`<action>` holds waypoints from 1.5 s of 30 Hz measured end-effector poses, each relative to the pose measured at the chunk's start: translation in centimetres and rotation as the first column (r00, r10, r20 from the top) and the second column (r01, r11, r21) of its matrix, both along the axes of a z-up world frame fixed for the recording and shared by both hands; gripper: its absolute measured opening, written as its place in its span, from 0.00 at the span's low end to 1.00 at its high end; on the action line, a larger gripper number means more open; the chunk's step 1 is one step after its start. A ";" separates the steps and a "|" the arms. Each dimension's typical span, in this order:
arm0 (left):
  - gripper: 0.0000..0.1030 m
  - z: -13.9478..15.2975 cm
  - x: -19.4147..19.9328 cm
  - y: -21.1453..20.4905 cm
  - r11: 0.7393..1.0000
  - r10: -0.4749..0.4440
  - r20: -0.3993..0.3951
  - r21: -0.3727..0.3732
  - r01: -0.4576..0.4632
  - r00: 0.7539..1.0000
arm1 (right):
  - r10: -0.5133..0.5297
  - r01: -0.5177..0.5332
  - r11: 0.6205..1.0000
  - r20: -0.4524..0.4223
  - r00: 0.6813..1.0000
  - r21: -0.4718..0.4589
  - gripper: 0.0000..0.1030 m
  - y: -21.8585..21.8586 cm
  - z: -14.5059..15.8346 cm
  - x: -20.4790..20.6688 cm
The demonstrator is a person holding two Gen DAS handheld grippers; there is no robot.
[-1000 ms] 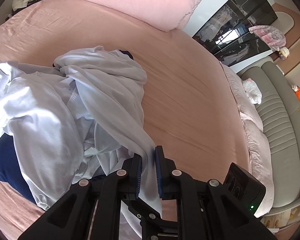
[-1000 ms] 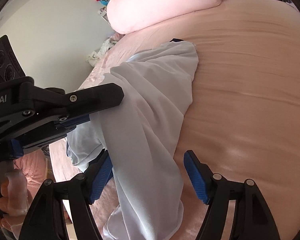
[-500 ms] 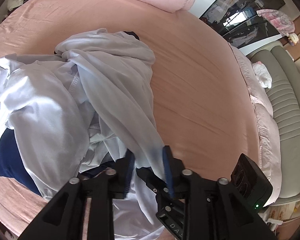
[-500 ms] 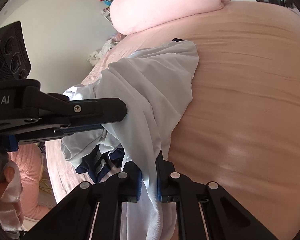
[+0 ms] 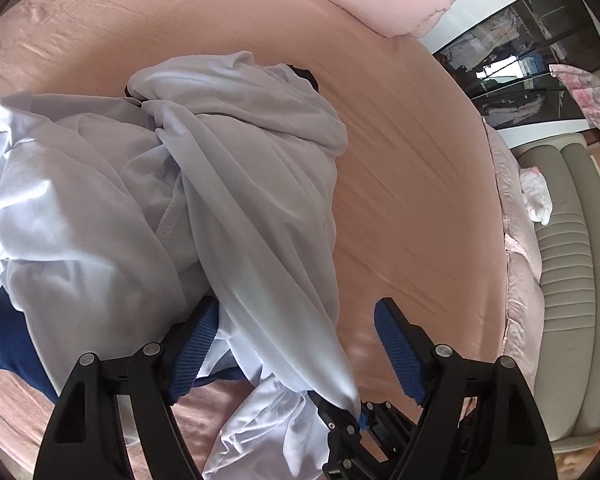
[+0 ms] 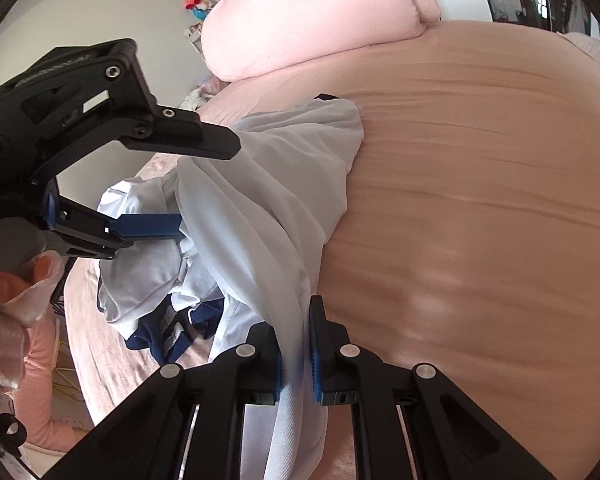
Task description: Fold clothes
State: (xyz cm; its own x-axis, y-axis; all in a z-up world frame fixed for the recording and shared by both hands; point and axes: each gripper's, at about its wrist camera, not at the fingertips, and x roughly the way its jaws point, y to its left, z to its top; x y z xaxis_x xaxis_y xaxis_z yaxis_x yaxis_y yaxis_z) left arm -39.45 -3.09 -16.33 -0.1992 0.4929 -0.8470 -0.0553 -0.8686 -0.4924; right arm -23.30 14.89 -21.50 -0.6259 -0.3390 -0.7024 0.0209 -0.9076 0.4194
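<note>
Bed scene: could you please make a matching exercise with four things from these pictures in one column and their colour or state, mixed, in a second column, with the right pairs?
Things:
1. left gripper
2. right gripper
3. pillow
4. garment under the white cloth

States or colours:
A. dark blue
B. shut on the white cloth
C. pink
D. open, its jaws just opened, the cloth lying loose between them

Pairs: 1-D, 2-B, 3-C, 4-A
</note>
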 end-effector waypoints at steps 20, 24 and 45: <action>0.19 -0.4 -0.8 -0.9 0.991 0.120 0.026 0.047 -0.122 0.992 | -0.094 0.099 0.993 -0.075 0.993 0.061 0.08 1.3 1.6 2.0; 0.15 0.2 -0.3 -0.9 0.991 0.109 -0.002 0.082 -0.109 0.994 | -0.112 0.117 0.992 -0.099 0.989 0.054 0.07 1.5 2.2 2.5; 0.16 0.8 0.0 5.1 0.996 0.007 0.009 0.093 -0.008 1.000 | -0.260 0.261 0.965 -0.041 0.965 0.015 0.07 7.7 2.6 3.7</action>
State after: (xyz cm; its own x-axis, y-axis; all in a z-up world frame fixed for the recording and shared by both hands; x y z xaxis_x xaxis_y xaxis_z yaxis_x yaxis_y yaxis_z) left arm -39.48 2.04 -15.52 -0.1956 0.5682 -0.7993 -0.0444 -0.8193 -0.5716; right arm -19.63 22.56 -18.91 -0.7175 -0.1471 -0.6809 -0.2012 -0.8921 0.4046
